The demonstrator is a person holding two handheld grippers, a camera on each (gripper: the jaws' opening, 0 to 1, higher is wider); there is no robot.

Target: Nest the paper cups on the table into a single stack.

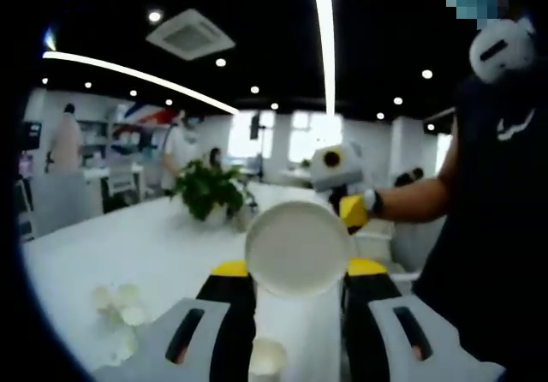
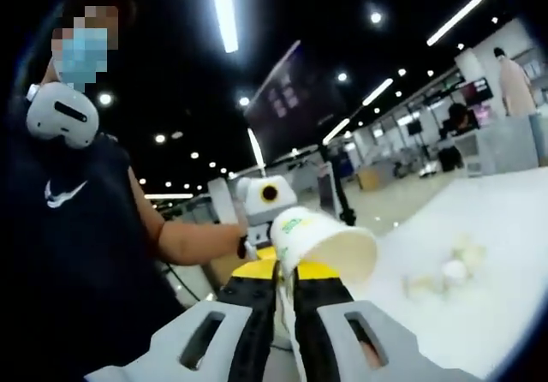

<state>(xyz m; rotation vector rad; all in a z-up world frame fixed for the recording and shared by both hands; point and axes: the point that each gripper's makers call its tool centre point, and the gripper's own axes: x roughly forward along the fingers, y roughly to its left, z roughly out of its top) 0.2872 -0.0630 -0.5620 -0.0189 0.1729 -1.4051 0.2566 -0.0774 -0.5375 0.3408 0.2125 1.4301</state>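
Claws (image 1: 298, 272) gripping cups (image 1: 297, 249), apparently mid-air

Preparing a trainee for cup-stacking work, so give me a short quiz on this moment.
1. True or false: the right tool has its jaws wide apart with nothing between them.
2. Multiple choice: in the left gripper view, what stands farther back on the table? A) a potted plant B) a laptop C) a kettle
3. Short answer: in the left gripper view, what does the lower cup stand on?

Key
1. False: the jaws are almost closed, pinching a paper cup that lies on its side.
2. A
3. The white table.
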